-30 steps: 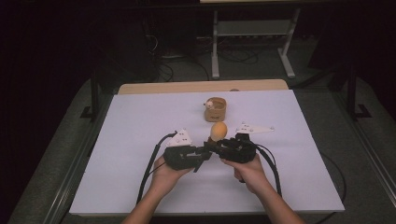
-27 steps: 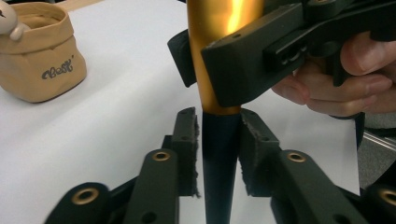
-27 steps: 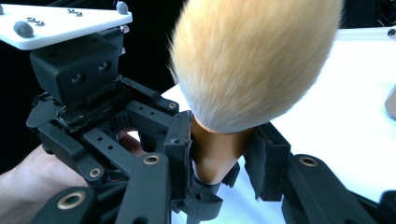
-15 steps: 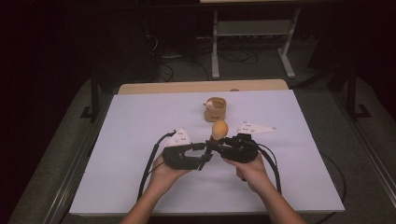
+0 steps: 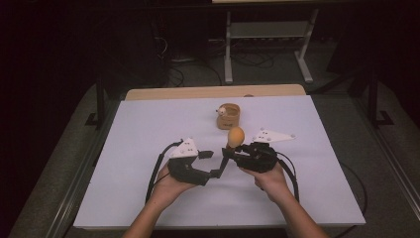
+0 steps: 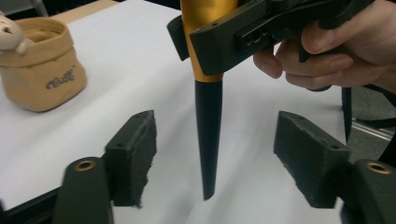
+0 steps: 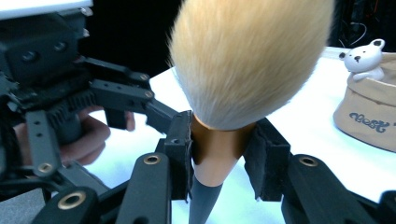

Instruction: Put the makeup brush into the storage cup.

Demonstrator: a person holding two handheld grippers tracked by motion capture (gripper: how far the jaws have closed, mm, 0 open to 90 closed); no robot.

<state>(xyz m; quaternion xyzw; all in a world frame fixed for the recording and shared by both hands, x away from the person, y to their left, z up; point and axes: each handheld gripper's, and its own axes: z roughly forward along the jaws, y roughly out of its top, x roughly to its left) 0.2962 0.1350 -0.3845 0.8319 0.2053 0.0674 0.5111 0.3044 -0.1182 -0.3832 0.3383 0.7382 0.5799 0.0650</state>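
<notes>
A makeup brush (image 5: 236,135) with a fluffy orange head (image 7: 247,60), a gold ferrule and a tapered black handle (image 6: 208,130) stands upright over the white table top. My right gripper (image 5: 229,151) (image 7: 218,158) is shut on the gold ferrule. My left gripper (image 5: 218,171) (image 6: 215,158) faces it from the left. Its jaws have just been opening and now stand wide on either side of the handle's thin end, pads clear of it.
A small beige fabric pouch (image 5: 228,116) (image 6: 39,70) (image 7: 373,116) with a white bear figure (image 7: 362,56) stands just behind the brush. The white sheet (image 5: 148,129) covers the table; a wooden edge (image 5: 213,91) and a metal stand (image 5: 267,34) lie beyond.
The left gripper's jaws have opened off the brush handle, which they gripped a second ago. The right gripper still holds the brush, its head now slightly higher.
</notes>
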